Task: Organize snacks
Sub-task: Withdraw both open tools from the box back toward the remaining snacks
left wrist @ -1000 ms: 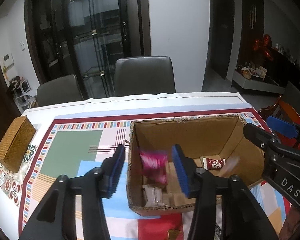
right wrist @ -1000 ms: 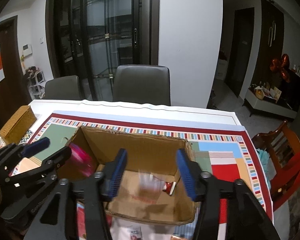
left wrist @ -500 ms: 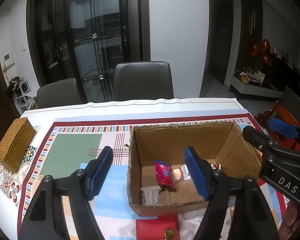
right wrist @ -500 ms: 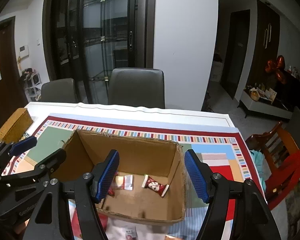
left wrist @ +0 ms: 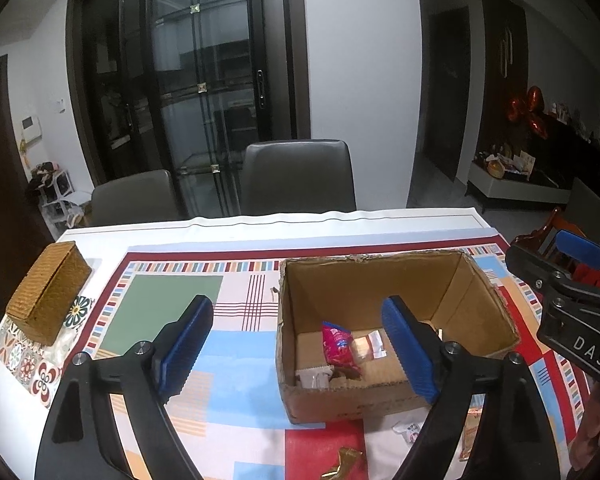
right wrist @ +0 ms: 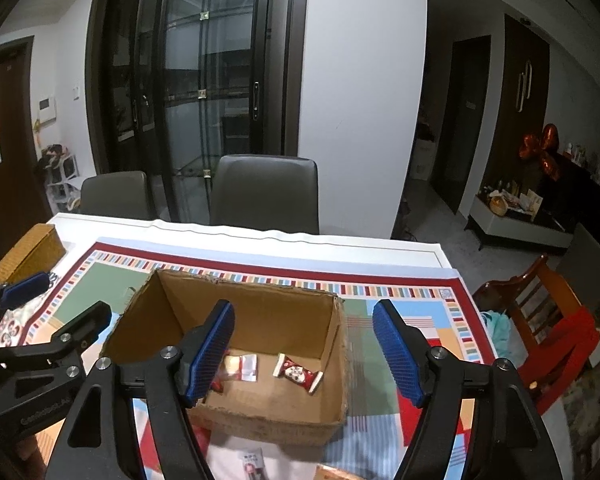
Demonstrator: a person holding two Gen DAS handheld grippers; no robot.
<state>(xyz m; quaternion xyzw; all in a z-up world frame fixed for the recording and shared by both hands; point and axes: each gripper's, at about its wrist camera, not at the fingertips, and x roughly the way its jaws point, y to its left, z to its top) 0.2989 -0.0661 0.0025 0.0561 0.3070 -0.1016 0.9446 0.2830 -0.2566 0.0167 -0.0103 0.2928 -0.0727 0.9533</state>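
An open cardboard box point(left wrist: 352, 400) stands on the patterned tablecloth. On its floor lie a pink packet point(left wrist: 338, 346), a clear-wrapped snack point(left wrist: 366, 346), a small clear packet point(left wrist: 314, 376) and a red-and-white sweet point(right wrist: 298, 372). My left gripper point(left wrist: 297, 301) hovers above the box's near left side, its jaws opening with nothing between the blue pads. Over the same box point(right wrist: 268, 416), my right gripper point(right wrist: 303, 306) has its jaws opening too, also with nothing in them. Each gripper shows at the edge of the other's view: the right gripper point(left wrist: 538, 245) and the left gripper point(right wrist: 60, 300).
Loose snacks lie in front of the box: a gold wrapper point(left wrist: 344, 460), a white packet point(left wrist: 410, 430) and an orange packet point(left wrist: 470, 432). A wicker box point(left wrist: 48, 292) sits at the table's left edge. Two grey chairs point(left wrist: 298, 176) stand behind the table, a red wooden chair point(right wrist: 548, 320) at its right.
The pink packet dropped from the left jaws and a clear packet from the right jaws; both now lie in the box. Both pairs of jaws spread wider and both grippers drew back and up.
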